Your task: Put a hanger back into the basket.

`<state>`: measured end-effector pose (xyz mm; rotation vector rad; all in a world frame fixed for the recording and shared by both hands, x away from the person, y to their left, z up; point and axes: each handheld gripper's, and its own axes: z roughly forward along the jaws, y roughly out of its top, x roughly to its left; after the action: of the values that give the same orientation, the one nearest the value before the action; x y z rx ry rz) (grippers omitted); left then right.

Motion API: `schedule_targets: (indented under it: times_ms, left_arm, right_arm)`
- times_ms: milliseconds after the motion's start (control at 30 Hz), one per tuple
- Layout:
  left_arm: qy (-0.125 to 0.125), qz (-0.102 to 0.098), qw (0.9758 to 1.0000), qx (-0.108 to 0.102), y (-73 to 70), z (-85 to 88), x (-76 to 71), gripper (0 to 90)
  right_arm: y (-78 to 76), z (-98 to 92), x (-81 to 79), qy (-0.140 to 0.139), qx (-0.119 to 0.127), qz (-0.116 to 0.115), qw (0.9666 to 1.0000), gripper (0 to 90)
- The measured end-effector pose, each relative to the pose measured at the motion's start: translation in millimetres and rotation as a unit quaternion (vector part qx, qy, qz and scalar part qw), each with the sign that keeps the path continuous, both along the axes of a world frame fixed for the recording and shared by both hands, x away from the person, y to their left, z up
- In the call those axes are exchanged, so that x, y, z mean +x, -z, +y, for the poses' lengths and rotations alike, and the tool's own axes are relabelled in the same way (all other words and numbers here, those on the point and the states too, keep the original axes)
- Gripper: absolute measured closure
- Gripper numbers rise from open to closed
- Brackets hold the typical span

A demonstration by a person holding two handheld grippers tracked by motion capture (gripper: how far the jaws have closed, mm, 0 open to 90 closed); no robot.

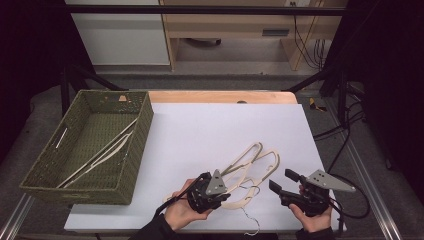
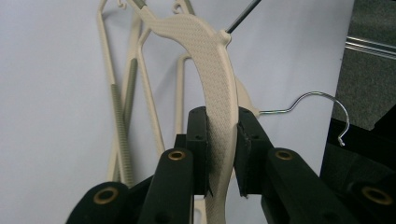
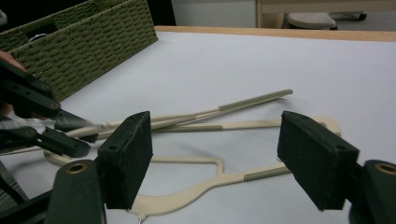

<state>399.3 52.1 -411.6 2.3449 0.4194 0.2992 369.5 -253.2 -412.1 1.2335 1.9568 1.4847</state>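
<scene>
Where white table [image 1: 210, 125] ends, grey floor [image 1: 225, 80] begins.

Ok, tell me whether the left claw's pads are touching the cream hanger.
Touching. In the left gripper view, both pads of the left claw press on the cream hanger, with no gap on either side.

Cream plastic hanger [image 2: 215, 70] — textured curved arm, metal hook — raised off the white table, above other cream hangers [image 1: 255, 160] lying flat.
</scene>
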Motion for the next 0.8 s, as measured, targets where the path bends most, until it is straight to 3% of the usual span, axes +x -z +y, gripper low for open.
schedule_targets:
  times_ms: [300,500,700,800]
  left_arm:
    - [-0.047,-0.01,0.9988,-0.013,-14.6,23.4,8.4,81.9]
    - [-0.094,-0.022,0.9949,-0.029,-20.6,42.5,18.1,85.7]
    - [-0.108,-0.01,0.9929,-0.05,-26.1,61.1,26.7,86.1]
    - [-0.114,-0.02,0.9911,-0.066,-38.5,74.2,26.0,86.1]
  right_arm:
    - [15.0,-3.0,4.5,-0.001,-0.005,0.016,0.9999,16.2]
    - [20.2,-4.5,5.5,0.001,-0.001,0.023,0.9997,13.0]
    - [23.3,-5.6,5.0,0.001,-0.001,0.029,0.9996,12.4]
    - [22.9,-5.7,4.3,-0.001,0.0,0.025,0.9997,11.8]
